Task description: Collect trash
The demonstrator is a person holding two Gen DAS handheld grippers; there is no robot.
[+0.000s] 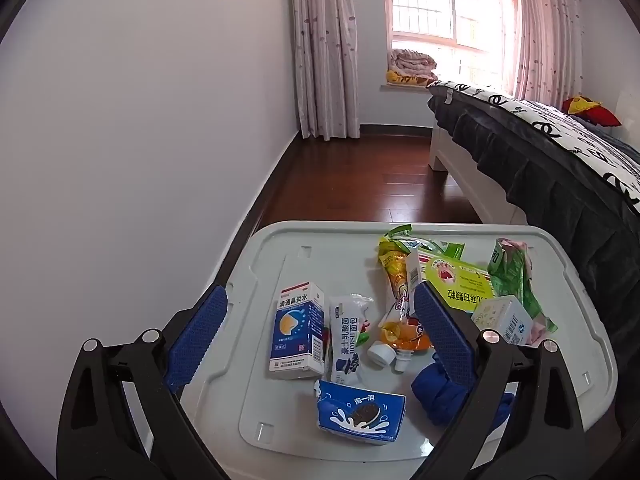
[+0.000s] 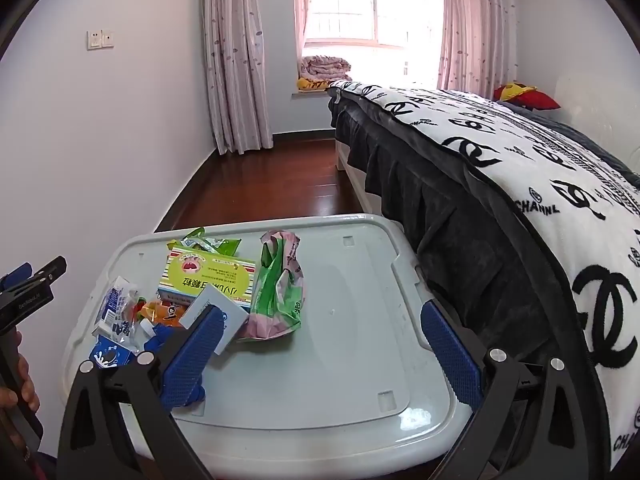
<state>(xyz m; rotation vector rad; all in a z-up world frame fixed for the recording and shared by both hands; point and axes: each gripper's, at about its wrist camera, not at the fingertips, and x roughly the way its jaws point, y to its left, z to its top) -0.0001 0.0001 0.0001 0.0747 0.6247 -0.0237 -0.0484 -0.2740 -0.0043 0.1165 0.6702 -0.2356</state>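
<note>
Trash lies on a pale grey plastic lid (image 1: 224, 360): a blue-and-white medicine box (image 1: 296, 332), a white bread wrapper (image 1: 347, 340), a blue milk carton (image 1: 360, 412), an orange drink pouch (image 1: 398, 292), a green box (image 1: 456, 280), a green-pink bag (image 1: 516, 276), a small white box (image 1: 502, 318) and a crumpled blue piece (image 1: 436, 394). My left gripper (image 1: 320, 336) hangs open over the near items, nothing between its pads. My right gripper (image 2: 322, 354) is open above the bare right half of the lid (image 2: 360, 300), right of the bag (image 2: 280, 292) and green box (image 2: 208, 276).
A bed with a black-and-white blanket (image 2: 520, 184) presses against the lid's right side. A white wall (image 1: 120, 160) runs along the left. Dark wood floor (image 1: 360, 184) lies beyond the lid, toward curtains and a window. A hand (image 2: 20, 384) holds the left gripper's handle.
</note>
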